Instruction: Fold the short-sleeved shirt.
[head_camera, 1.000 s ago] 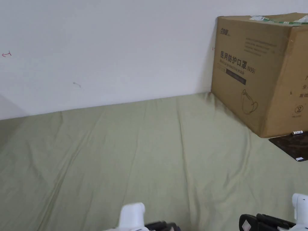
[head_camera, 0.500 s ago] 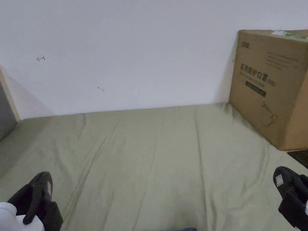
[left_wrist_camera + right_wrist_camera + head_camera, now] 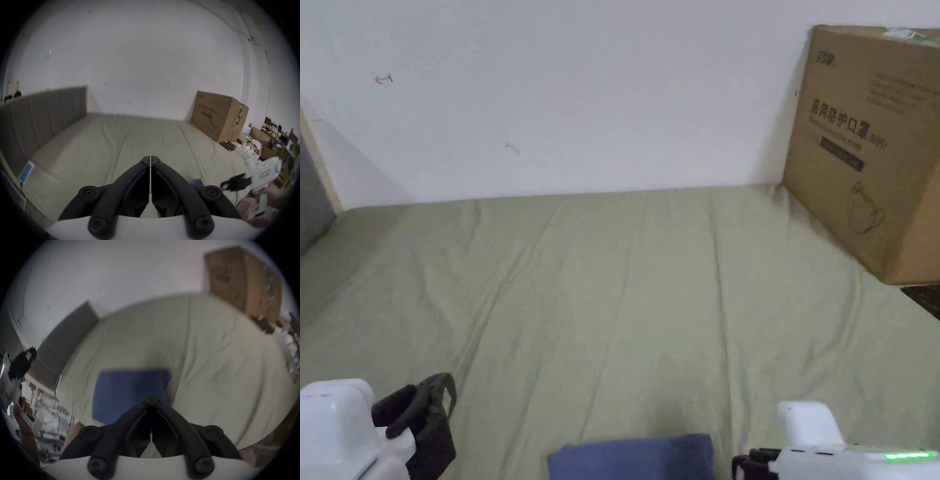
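The folded blue shirt (image 3: 631,456) lies on the bed (image 3: 650,287) at its near edge, between my closed, empty left hand-held gripper (image 3: 151,161) and right hand-held gripper (image 3: 151,397); beyond, a cardboard box (image 3: 872,144).

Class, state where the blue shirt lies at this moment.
In the head view the blue shirt lies folded on the green sheet at the near edge, between the left gripper and the right gripper, nearer the right one.
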